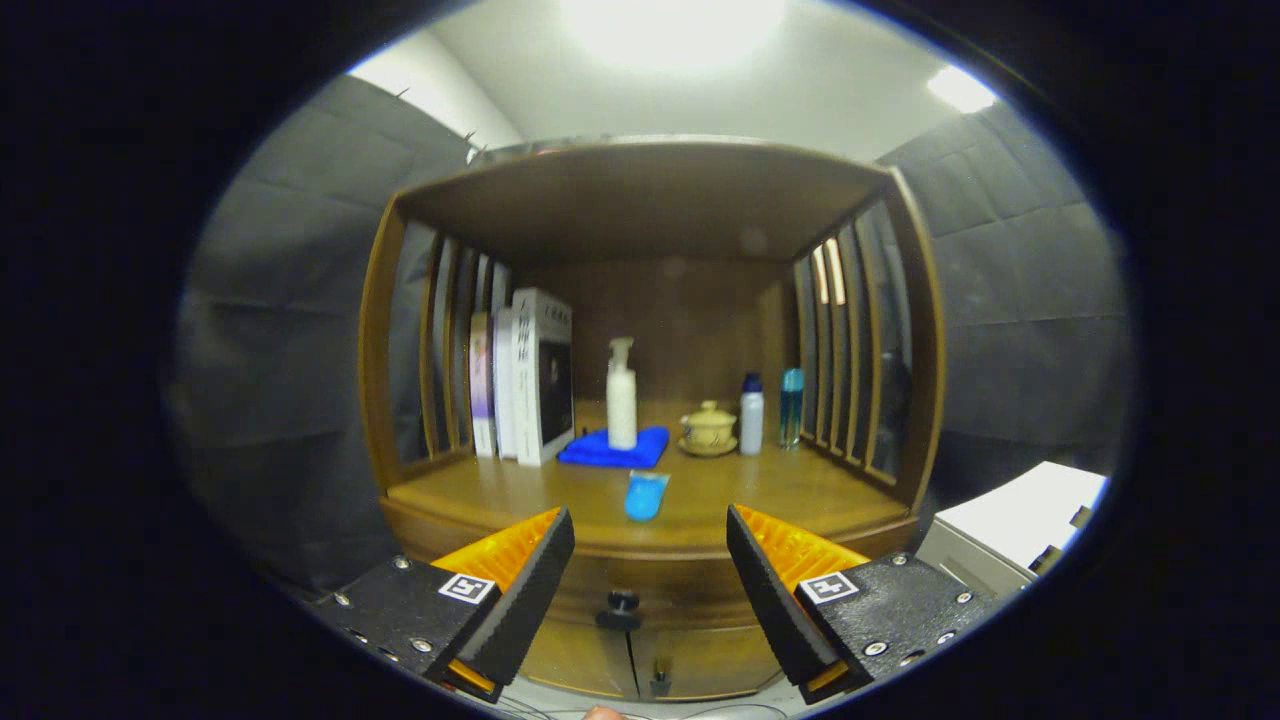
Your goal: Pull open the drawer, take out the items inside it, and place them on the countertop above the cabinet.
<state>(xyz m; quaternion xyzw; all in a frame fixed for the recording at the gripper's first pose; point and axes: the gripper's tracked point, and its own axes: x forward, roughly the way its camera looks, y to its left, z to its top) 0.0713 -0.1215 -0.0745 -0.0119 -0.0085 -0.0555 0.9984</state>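
A wooden cabinet (650, 560) faces me, its drawer shut, with a dark round knob (621, 603) on the front. The knob sits low between my fingers, some way beyond them. My gripper (650, 545) is open and holds nothing. On the countertop (760, 495) above the drawer lies a small blue item (645, 496) near the front edge, just beyond the fingers.
Farther back on the countertop stand books (525, 375) at the left, a white pump bottle (621, 395) on a folded blue cloth (613, 448), a lidded tea cup (709, 428), and two small bottles (770, 410). Slatted sides and a wooden top enclose this shelf. A white box (1020, 520) stands right of the cabinet.
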